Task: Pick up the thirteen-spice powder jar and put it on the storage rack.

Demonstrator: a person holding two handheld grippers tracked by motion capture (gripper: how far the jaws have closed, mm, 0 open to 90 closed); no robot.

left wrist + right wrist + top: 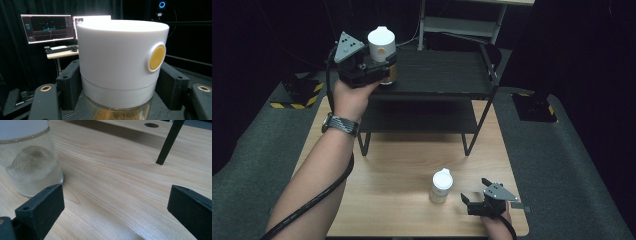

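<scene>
Jar (382,49) with white lid sits clamped in left gripper (379,67) over the black shelf's (437,75) top tier; next, lower it gently. Right gripper (476,197) idles wide.

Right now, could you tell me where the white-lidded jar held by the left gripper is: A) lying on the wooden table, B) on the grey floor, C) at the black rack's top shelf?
C: the left gripper is clamped on the jar at the top shelf.
</scene>
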